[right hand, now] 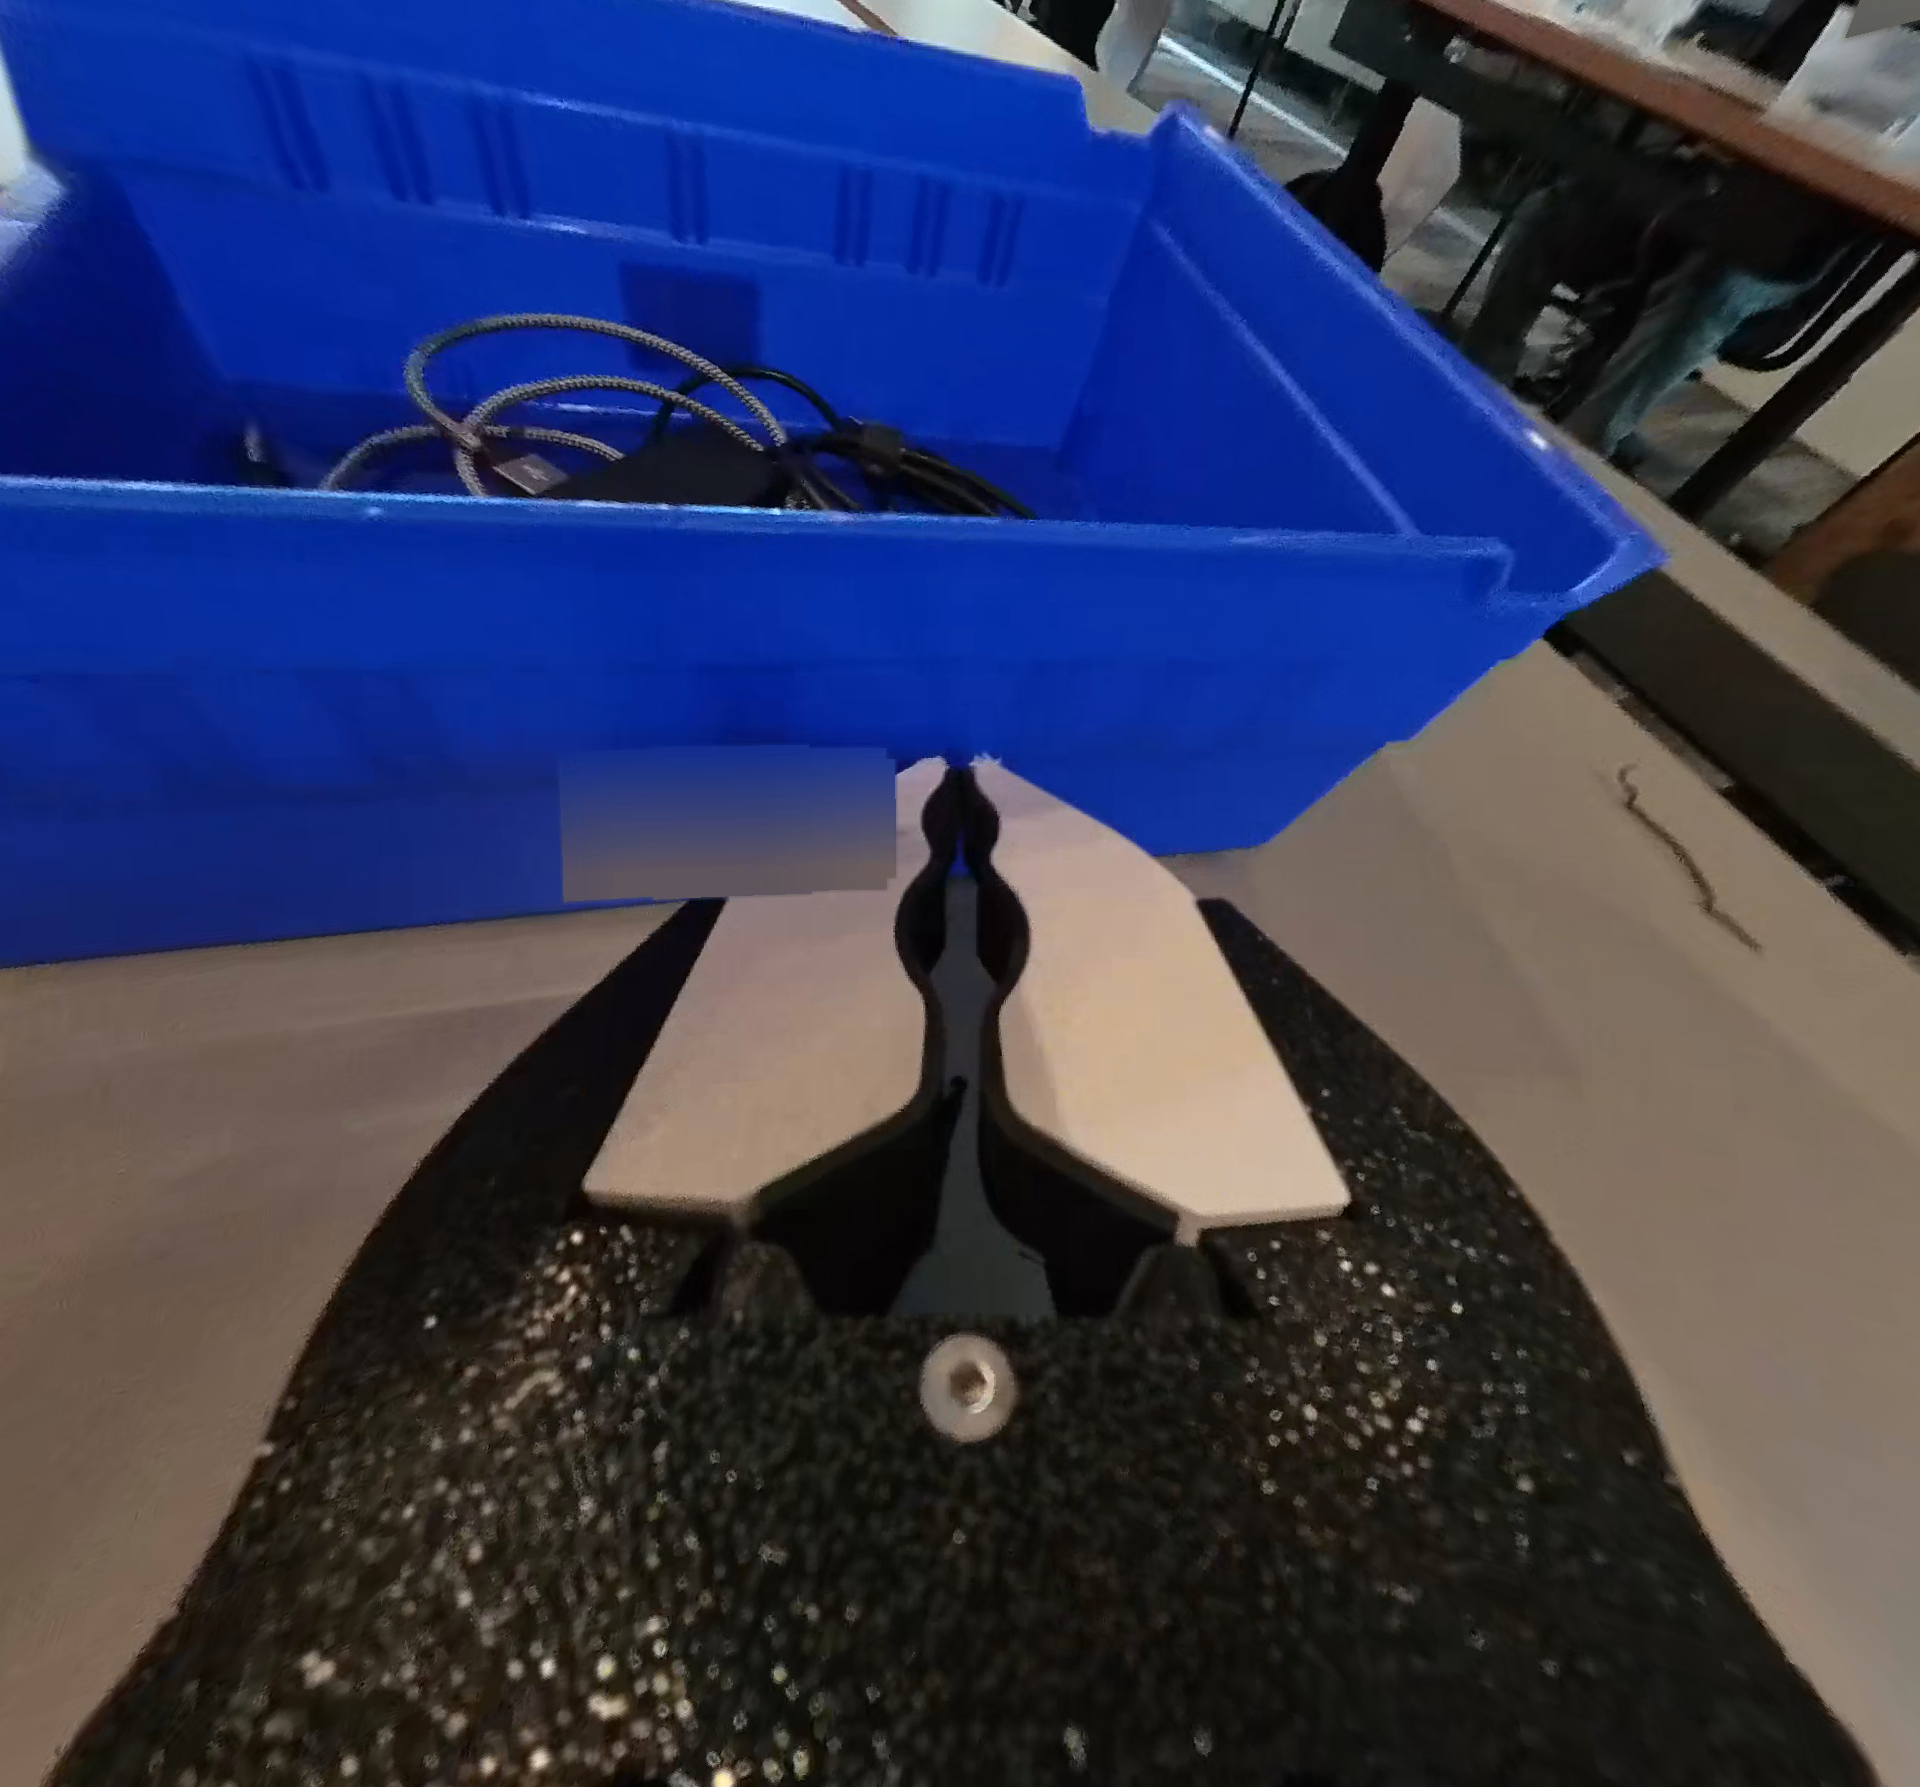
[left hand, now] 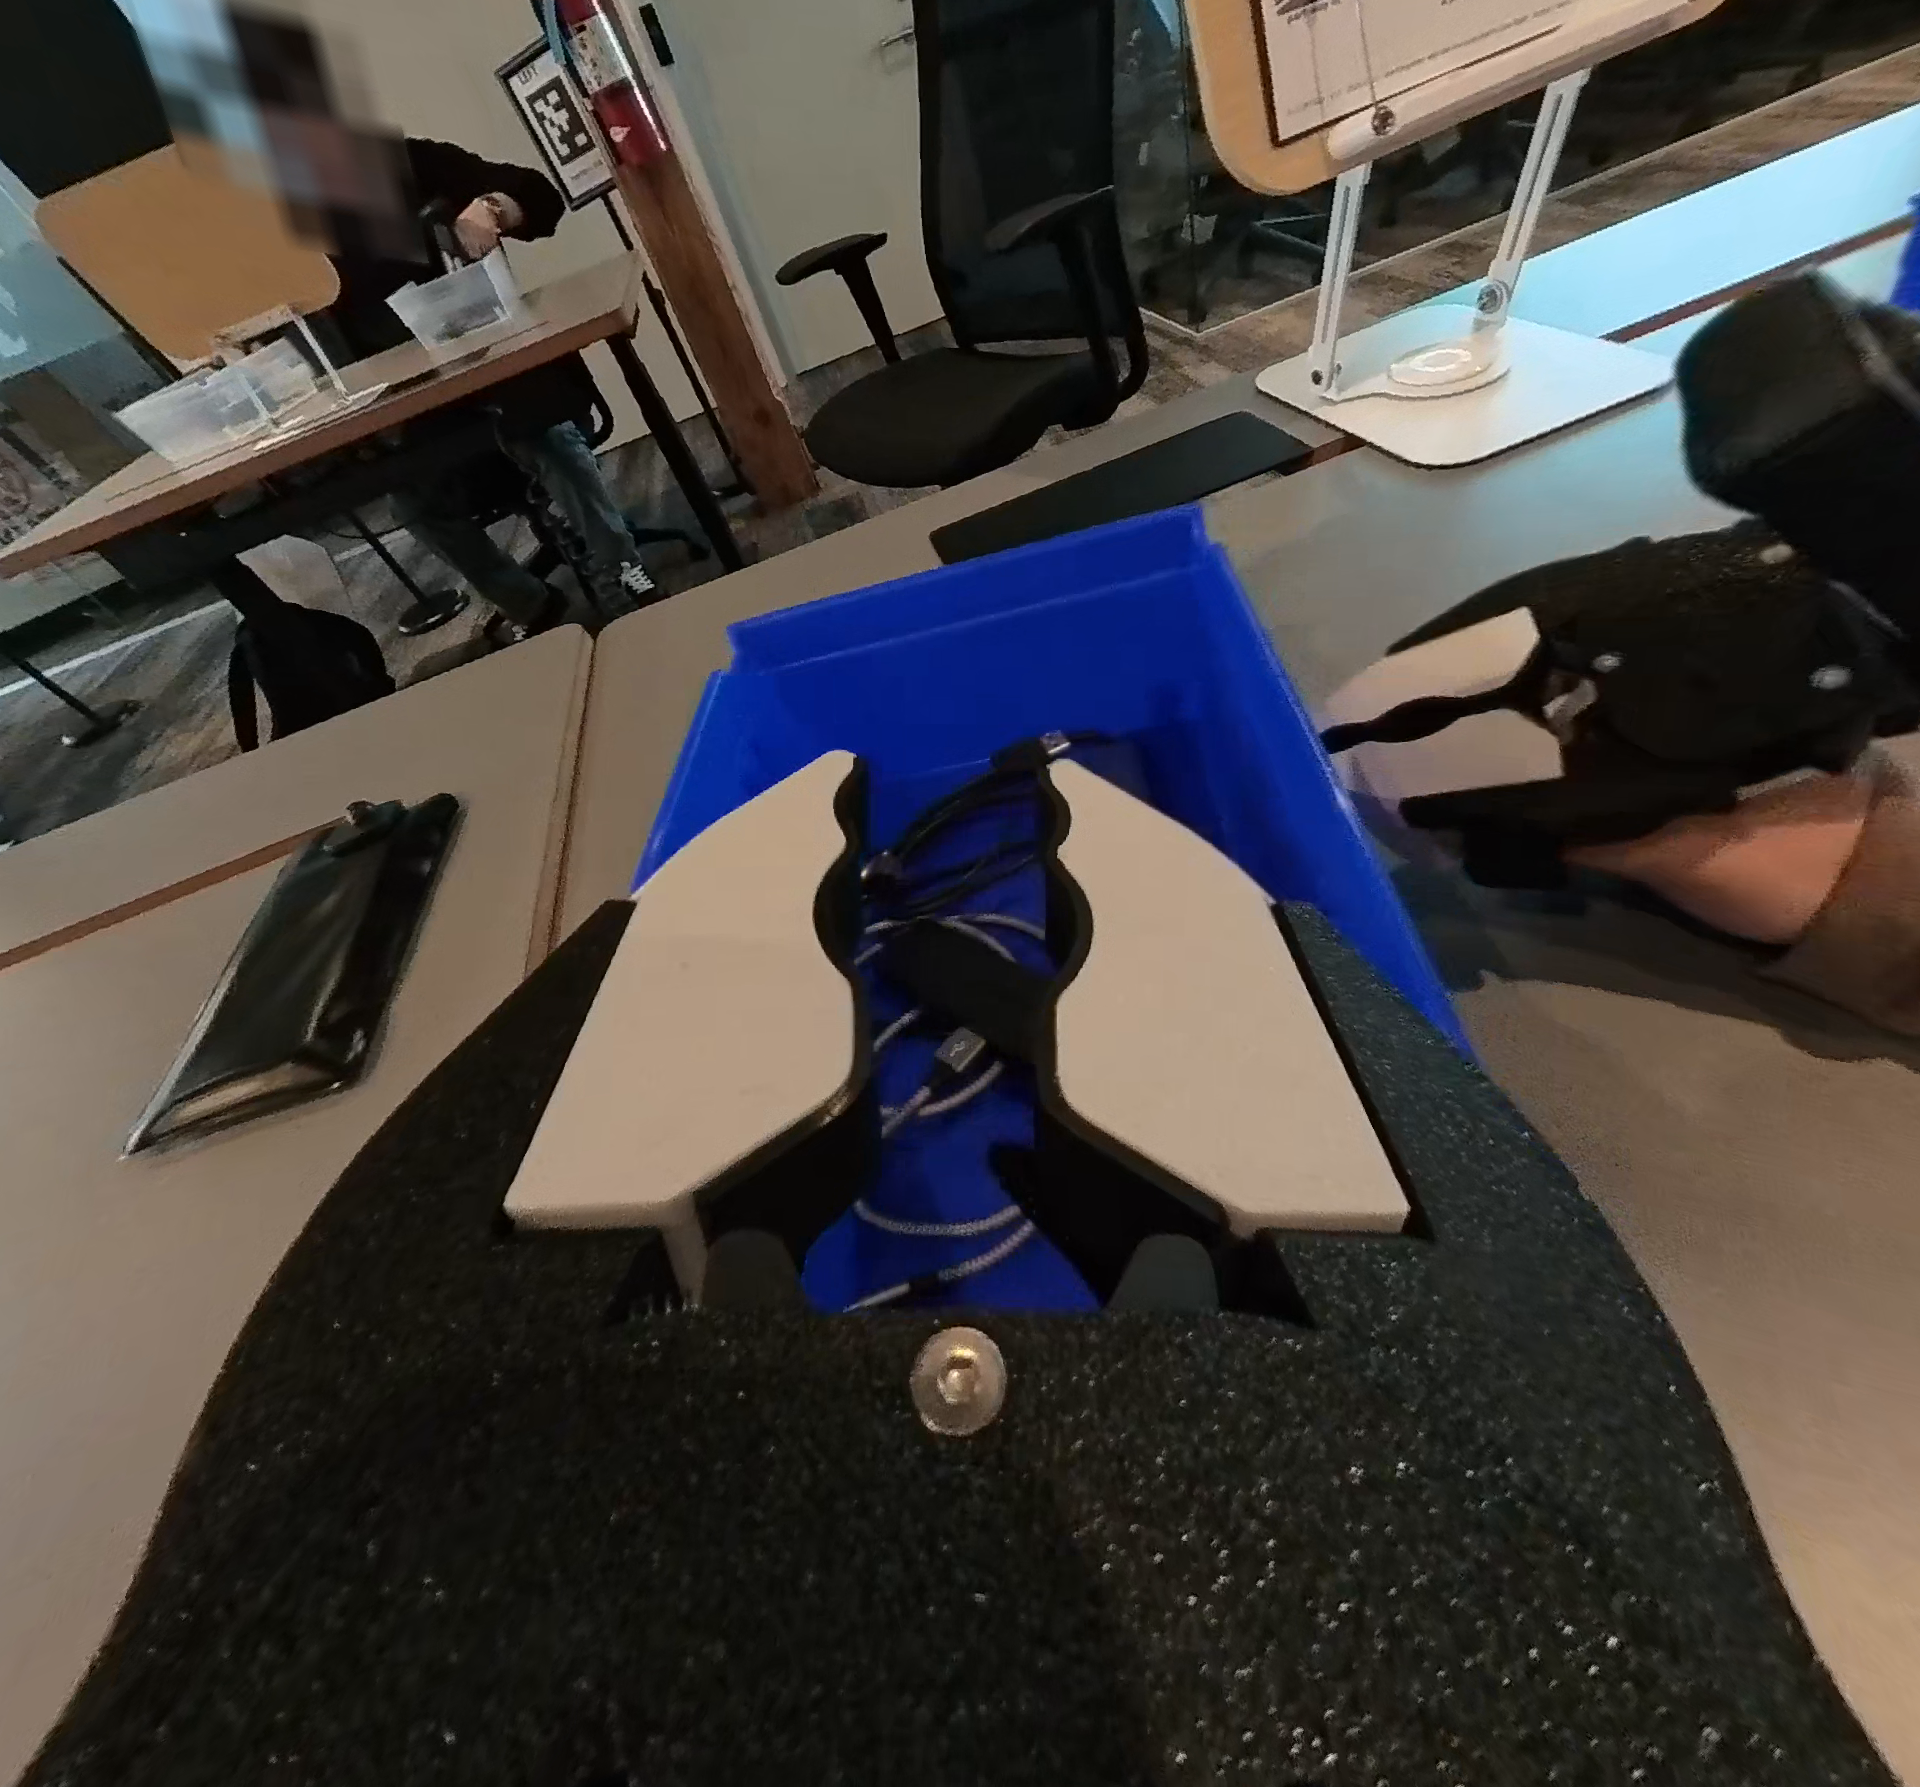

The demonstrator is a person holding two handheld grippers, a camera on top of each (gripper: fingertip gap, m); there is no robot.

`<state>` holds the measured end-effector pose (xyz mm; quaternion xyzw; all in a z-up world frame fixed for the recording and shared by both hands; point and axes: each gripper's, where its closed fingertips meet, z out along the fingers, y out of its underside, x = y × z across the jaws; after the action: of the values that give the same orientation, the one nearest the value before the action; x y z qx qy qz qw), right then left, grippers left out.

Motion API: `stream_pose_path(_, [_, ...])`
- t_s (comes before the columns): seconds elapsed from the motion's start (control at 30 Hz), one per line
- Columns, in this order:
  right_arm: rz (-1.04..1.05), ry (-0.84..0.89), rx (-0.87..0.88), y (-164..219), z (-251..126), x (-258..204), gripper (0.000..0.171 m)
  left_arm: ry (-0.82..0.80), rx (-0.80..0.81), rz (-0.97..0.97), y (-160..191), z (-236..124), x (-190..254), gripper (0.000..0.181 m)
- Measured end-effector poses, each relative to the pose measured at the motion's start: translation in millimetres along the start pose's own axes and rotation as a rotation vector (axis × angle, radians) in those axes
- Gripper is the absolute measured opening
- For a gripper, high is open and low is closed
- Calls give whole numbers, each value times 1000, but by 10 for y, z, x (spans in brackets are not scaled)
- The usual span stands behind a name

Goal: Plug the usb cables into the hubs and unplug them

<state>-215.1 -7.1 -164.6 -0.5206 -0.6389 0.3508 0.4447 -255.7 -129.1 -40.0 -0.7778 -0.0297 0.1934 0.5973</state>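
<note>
Over the blue bin (left hand: pixel 1226 781), the left gripper (left hand: pixel 951 802) is held tilted downward with its jaws spread apart and nothing between them, so that the contents of the bin are seen through the gap. Directly below and ahead of its fingertips, the usb cables (left hand: pixel 935 916), some black and some braided grey, are seen lying tangled on the bin floor with a black hub (right hand: pixel 675 475) among them. To the right of the left gripper, the right gripper (right hand: pixel 961 781) is held low and nearly level over the grey desk (right hand: pixel 1455 1062), gripped by a hand (left hand: pixel 1704 870) from beneath. Its jaws are pressed together with nothing visibly held, and its tips are brought right up to the outer side wall of the bin, whether touching it cannot be told. To the left of the left gripper, a flat black pouch (left hand: pixel 301 968) is seen lying on the desk.
</note>
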Motion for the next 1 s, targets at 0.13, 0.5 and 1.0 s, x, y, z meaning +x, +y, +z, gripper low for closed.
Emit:
stream_pose_path(0.13, [-68, 59, 2, -71, 192, 65, 0, -5, -1, -11, 16, -6, -35, 30])
stream_pose_path(0.5, [-124, 202, 108, -269, 288, 377, 0, 0, 7, 0, -7, -15, -8, 30])
stream_pose_path(1.0, [-351, 446, 279, -94, -966, 742, 6, 59, 86, 101, -204, 70, 343, 31])
